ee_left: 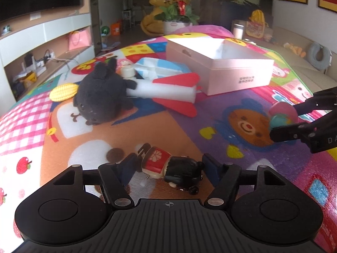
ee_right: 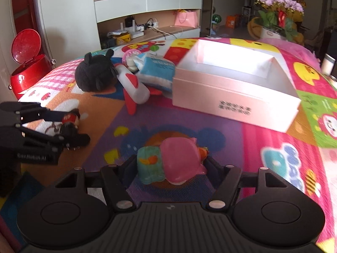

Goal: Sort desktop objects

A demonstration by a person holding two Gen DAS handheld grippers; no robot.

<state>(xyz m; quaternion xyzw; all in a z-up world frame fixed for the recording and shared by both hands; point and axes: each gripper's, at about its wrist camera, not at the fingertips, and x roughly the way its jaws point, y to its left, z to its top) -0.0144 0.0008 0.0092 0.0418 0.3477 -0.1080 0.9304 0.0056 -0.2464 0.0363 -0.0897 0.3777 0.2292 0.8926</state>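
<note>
Straddling a small doll (ee_left: 170,166) that lies well short of the pink box (ee_left: 219,67), the left hand-held gripper (ee_left: 168,166) seems closed on it; a loose hold could drop it. Right view: the right hand-held gripper (ee_right: 168,164) clamps a pink-capped toy (ee_right: 168,162) short of the same box; its rounded cap may slip.

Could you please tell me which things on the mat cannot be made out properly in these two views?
- Doll, left wrist view: its face is turned away, between the left tongs.
- Pink toy, right wrist view: its front is hidden; only the back shows inside the right tongs.
- Box label: print blurred in both views.
- Small bottle, left wrist view: partly hidden behind the black plush.
</note>
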